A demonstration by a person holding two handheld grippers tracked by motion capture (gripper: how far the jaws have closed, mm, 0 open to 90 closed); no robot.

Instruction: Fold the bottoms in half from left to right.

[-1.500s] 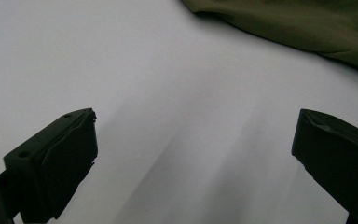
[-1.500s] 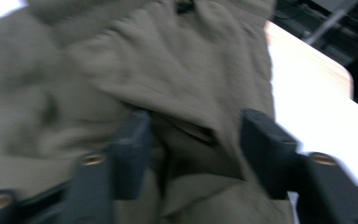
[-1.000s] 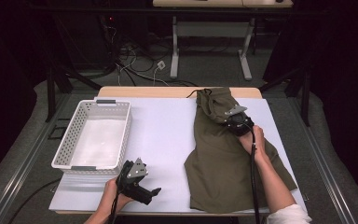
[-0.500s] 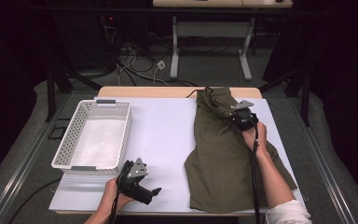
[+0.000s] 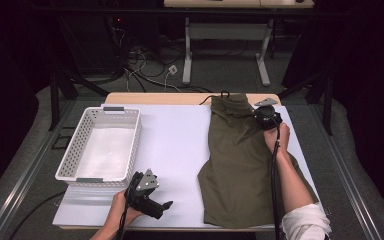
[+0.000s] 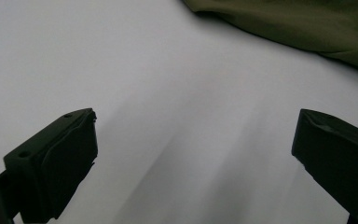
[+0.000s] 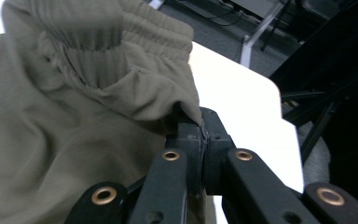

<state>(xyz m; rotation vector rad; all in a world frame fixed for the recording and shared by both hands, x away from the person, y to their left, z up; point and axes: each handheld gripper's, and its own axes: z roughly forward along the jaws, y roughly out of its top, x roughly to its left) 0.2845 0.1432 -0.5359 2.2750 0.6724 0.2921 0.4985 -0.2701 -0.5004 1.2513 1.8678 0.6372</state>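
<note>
Shorts: olive shorts (image 5: 240, 165) lie flat on the right half of the white table (image 5: 180, 145), waistband at the far edge.
Right gripper (image 7: 200, 128): jaws pinched together on the fabric near the waistband, apparently its right edge.
Left gripper (image 6: 193, 154): jaws spread wide, holding nothing, over bare table near the front edge.
Basket (image 5: 100, 150): white, at left.

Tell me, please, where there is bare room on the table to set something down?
Bare white strip between the basket and the olive shorts, ahead of the left gripper. The basket's inside is bare too. The right side is crowded: shorts, pinched by the right gripper.
</note>
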